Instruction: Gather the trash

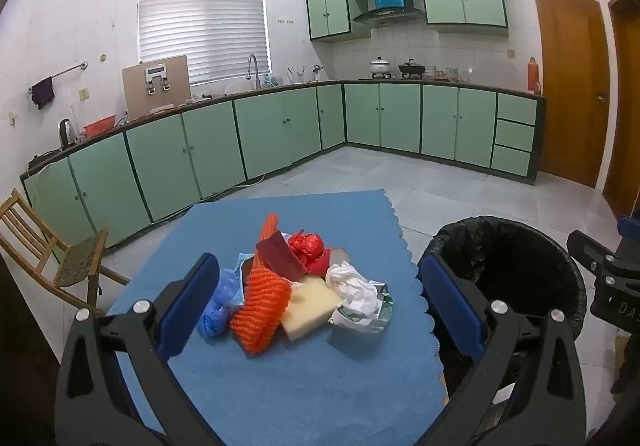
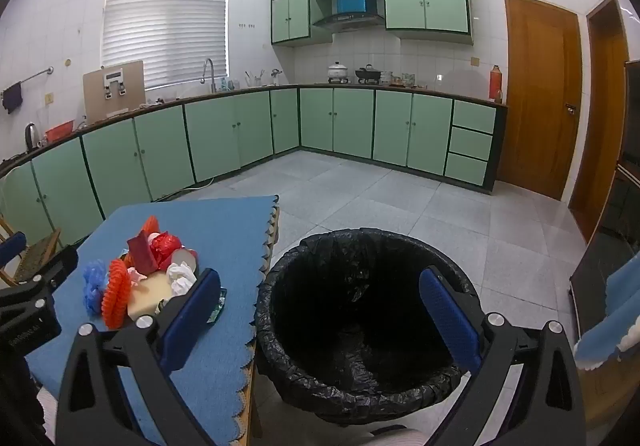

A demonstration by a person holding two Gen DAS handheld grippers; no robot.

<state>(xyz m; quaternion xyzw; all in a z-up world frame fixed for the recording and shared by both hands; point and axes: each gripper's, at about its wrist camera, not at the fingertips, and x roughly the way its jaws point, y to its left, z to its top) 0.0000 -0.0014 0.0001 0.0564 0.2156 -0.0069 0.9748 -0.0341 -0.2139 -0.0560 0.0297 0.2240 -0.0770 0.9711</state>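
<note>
Both jaws stand apart, empty. Ahead of the left gripper [image 1: 320,306], the orange foam net [image 1: 262,312] looks light, squashy; pinch its middle.

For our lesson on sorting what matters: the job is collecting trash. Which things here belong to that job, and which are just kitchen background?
Belong to the job:
orange foam net
blue plastic bag
yellow sponge
crumpled white paper
red bag
black-lined bin

Just lying about:
wooden chair
kettle
pot
red flask
</note>
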